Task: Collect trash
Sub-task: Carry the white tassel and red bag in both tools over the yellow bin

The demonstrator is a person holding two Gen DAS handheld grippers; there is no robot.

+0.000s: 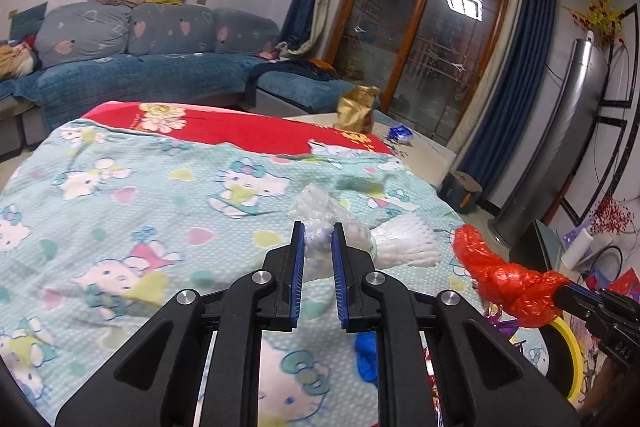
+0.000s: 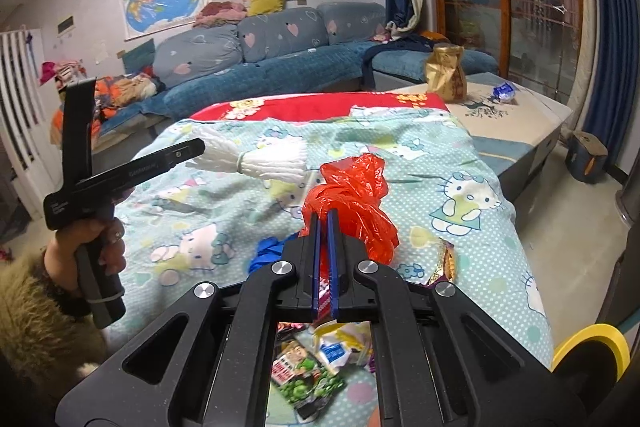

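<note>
A: What is the left gripper (image 1: 319, 239) doing?

B: Its jaws are clenched on a crumpled wad of clear plastic wrap (image 1: 316, 217), just above the Hello Kitty blanket (image 1: 120, 195). The wad looks feather-light and squashy, so I judge a pinch through its bunched middle would keep it from slipping.

A: And the right gripper (image 2: 323, 217)?

B: Nearly closed on a knotted red plastic bag (image 2: 352, 203), which bulges up toward one o'clock from the jaws. Thin film, slippery, weightless; the knot is the firmest place to hold.

A: Anything left lying there?

B: A white foam fruit net (image 2: 260, 161) lies on the blanket at eleven o'clock from the right jaws, soft and springy. Some blue material (image 2: 268, 253) sits at nine o'clock, and snack wrappers (image 2: 312, 375) lie below the fingers.

A: Poses?

B: The left hand (image 2: 86, 247) grips its handle upright, the tool reaching level toward the net. The right gripper points forward, tipped slightly down.
</note>
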